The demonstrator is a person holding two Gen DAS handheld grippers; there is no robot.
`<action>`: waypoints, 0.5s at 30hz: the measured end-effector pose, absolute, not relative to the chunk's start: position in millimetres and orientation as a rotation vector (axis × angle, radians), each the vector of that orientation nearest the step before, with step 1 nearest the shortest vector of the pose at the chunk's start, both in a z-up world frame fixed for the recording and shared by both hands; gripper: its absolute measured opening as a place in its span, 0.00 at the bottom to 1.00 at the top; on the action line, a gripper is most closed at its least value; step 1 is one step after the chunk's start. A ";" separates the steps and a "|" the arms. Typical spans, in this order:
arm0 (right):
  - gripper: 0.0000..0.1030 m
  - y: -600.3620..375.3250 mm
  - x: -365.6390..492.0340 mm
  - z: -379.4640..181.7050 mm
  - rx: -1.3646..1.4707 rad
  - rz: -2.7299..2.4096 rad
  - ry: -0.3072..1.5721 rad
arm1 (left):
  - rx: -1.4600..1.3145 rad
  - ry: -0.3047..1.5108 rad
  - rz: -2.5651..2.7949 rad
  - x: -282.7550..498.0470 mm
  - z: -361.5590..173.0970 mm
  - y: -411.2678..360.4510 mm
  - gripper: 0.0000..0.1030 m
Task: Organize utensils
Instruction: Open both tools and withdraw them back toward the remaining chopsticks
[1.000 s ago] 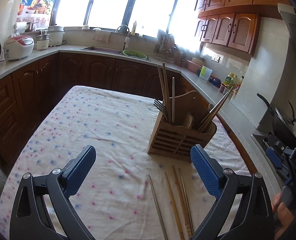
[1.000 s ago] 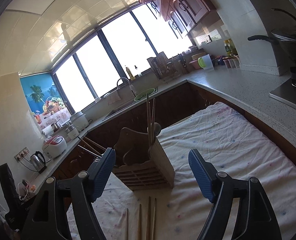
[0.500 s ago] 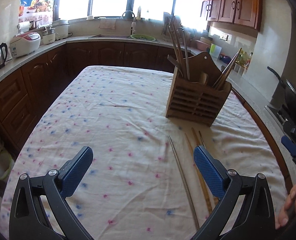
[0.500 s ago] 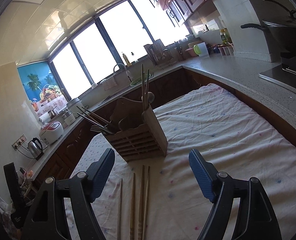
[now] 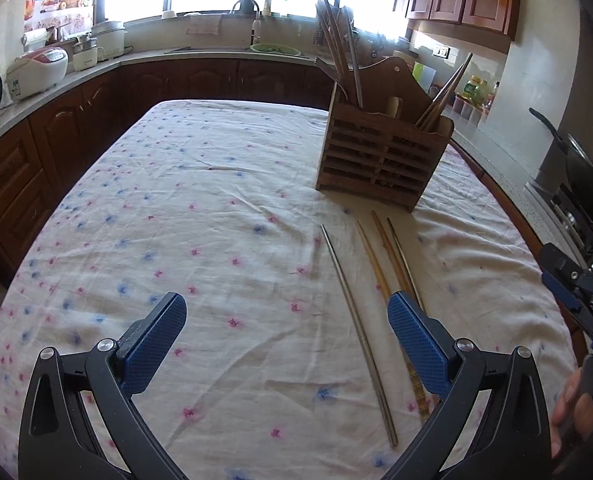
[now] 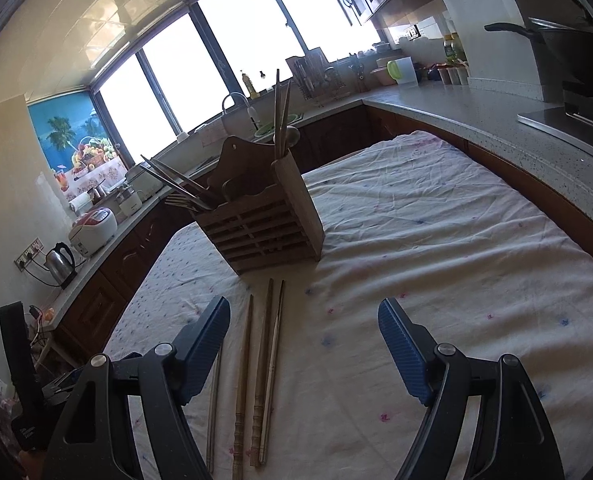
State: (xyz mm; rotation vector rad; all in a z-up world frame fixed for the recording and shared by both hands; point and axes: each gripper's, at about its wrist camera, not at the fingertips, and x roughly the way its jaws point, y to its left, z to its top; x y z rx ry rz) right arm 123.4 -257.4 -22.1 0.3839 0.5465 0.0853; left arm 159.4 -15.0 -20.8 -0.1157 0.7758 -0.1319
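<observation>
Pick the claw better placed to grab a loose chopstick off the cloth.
Left, probably. The steel chopstick lies inside the open left claw. The right claw, also open, has the chopsticks mostly beside its left finger.

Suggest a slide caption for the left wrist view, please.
Open left tongs hover over four chopsticks lying before the wooden holder.

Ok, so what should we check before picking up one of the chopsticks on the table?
1. Left gripper open and empty: ok.
2. Right gripper open and empty: ok.
3. Loose chopsticks in view: ok, four lie side by side on the tablecloth, a metal chopstick leftmost and a wooden chopstick next to it.
4. Chopsticks apart enough to grab just one: the metal one ok; the right two cannot tell.
5. Holder upright behind them: ok.
6. Free space inside the holder: cannot tell.
</observation>
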 end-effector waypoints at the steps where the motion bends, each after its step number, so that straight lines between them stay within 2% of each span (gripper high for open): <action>1: 0.77 -257.4 125.2 -23.6 0.384 0.087 0.555 | -0.112 0.790 -0.119 161.5 -22.5 -15.7 1.00; 6: 0.76 -253.6 140.6 -33.8 0.373 0.108 0.618 | -0.119 0.840 -0.136 174.2 -32.2 -21.2 0.99; 10: 0.71 -246.5 160.8 -43.6 0.355 0.142 0.678 | -0.151 0.868 -0.158 187.2 -37.6 -25.4 0.99; 11: 0.69 -244.2 166.7 -45.5 0.347 0.149 0.690 | -0.154 0.871 -0.165 190.8 -38.5 -27.1 0.94; 15: 0.51 -235.1 194.3 -55.0 0.325 0.180 0.751 | -0.140 0.902 -0.197 209.0 -44.0 -36.6 0.68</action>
